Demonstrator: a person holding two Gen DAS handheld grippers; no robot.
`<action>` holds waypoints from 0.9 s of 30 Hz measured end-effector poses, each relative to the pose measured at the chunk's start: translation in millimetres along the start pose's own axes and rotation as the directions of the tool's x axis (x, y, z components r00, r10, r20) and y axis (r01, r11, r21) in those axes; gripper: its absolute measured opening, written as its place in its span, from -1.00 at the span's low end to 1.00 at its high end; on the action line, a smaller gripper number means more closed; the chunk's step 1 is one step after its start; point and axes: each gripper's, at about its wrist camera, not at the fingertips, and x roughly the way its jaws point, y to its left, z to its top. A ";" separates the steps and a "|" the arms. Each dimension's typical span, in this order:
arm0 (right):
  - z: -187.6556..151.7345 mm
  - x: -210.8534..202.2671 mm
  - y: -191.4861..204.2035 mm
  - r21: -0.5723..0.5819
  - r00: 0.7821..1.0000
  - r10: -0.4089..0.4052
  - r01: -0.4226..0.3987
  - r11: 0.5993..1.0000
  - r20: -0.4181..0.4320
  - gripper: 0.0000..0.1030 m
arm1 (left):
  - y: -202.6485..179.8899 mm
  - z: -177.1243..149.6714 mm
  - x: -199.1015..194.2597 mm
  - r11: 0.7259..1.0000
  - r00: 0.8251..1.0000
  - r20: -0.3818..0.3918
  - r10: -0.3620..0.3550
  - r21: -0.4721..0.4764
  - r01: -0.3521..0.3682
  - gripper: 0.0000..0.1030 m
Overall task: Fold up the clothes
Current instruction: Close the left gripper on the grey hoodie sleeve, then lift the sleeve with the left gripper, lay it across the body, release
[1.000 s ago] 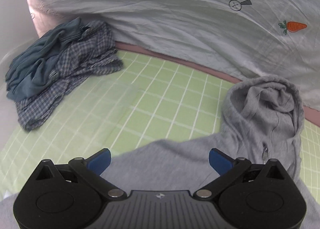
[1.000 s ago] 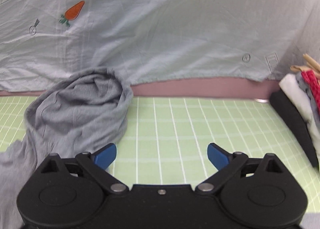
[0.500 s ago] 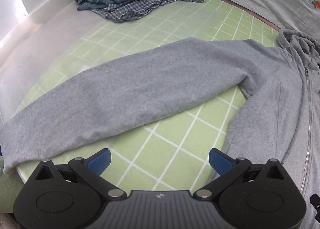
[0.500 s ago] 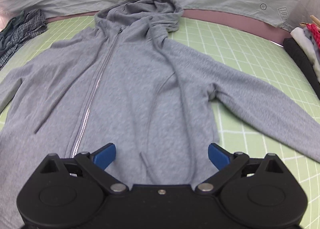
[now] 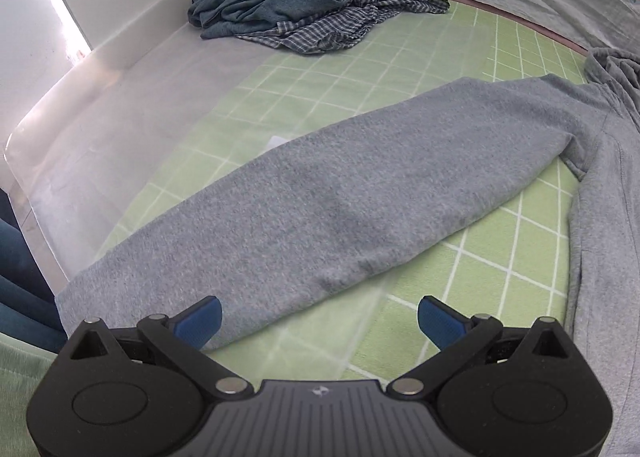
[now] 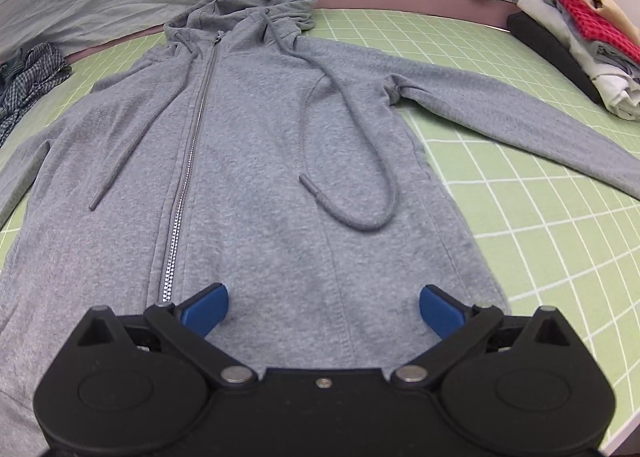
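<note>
— Now, where do we stand? Our grey hoodie (image 6: 256,161) lies flat and zipped on the green grid mat (image 6: 520,217), its body straight ahead of the right gripper (image 6: 323,307), jaws spread and empty.

— And its sleeve (image 5: 340,209) runs just ahead of our left gripper (image 5: 319,316), jaws spread too.

— Risk?

— If we pinch only the top layer, the sleeve could bunch, and the loose drawstring (image 6: 360,161) may get trapped in the fold.
</note>
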 end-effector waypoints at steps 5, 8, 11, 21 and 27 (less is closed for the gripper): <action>-0.8 -0.5 2.1 0.031 1.000 -0.024 0.024 0.999 -0.010 1.00 | 7.2 1.7 5.8 1.000 1.000 0.024 -0.001 0.009 0.000 0.71; 0.2 -0.3 2.4 0.038 0.999 -0.030 0.031 0.999 -0.020 1.00 | 10.4 4.7 8.8 1.000 0.999 0.027 -0.025 -0.008 0.025 0.53; 1.9 0.3 2.2 0.041 0.999 -0.029 0.030 0.999 -0.031 1.00 | 10.1 8.5 12.0 0.999 0.999 0.033 -0.038 -0.011 0.039 0.46; 13.1 5.4 -1.6 0.030 0.997 -0.008 0.011 0.999 -0.081 1.00 | -0.8 33.5 14.5 0.994 0.996 0.061 -0.060 -0.090 0.065 -0.84; 23.3 9.4 -23.1 0.112 0.997 -0.033 0.040 0.993 -0.067 0.98 | -16.1 59.5 1.1 0.990 0.988 0.131 -0.084 -0.105 0.098 -0.91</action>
